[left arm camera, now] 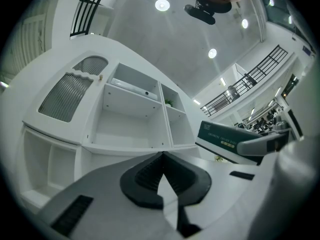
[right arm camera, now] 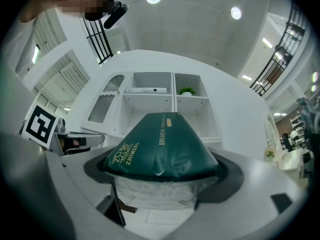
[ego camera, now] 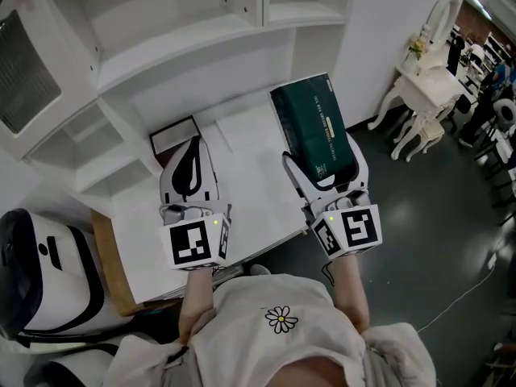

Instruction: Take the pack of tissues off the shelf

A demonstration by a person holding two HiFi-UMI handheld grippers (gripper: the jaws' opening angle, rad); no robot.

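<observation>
1. While the white shelf unit (ego camera: 185, 22) fills the far side of the room, the pack is in none of its open compartments.
2. White table (ego camera: 242, 176) sits below the shelf unit. Both grippers hang over its near part, the right one by the right-hand edge.
3. Pack of tissues (ego camera: 314, 123), dark green: in the air over the table's right side, clear of the shelf. Its long axis runs straight out from the claw, away from the person, with the far end pointing at the compartments.
4. Right gripper (ego camera: 322, 168): jaws spread wide, pinching the pack's near end across its width. Its own view shows the pack (right arm camera: 160, 144) filling the gap between both pads.
5. Left gripper (ego camera: 193, 147): jaws pressed together, nothing between them. It is level with the right one and well apart from the pack, which lies off to its right (left arm camera: 225, 141).
6. Small dark-edged frame (ego camera: 173, 134) lies flat on the table, just past the left tips.
7. My read: the lift-off looks done. The next move belongs to the right hand, drawing back along that long axis toward the person so the far end stays clear of the shelf edge.
</observation>
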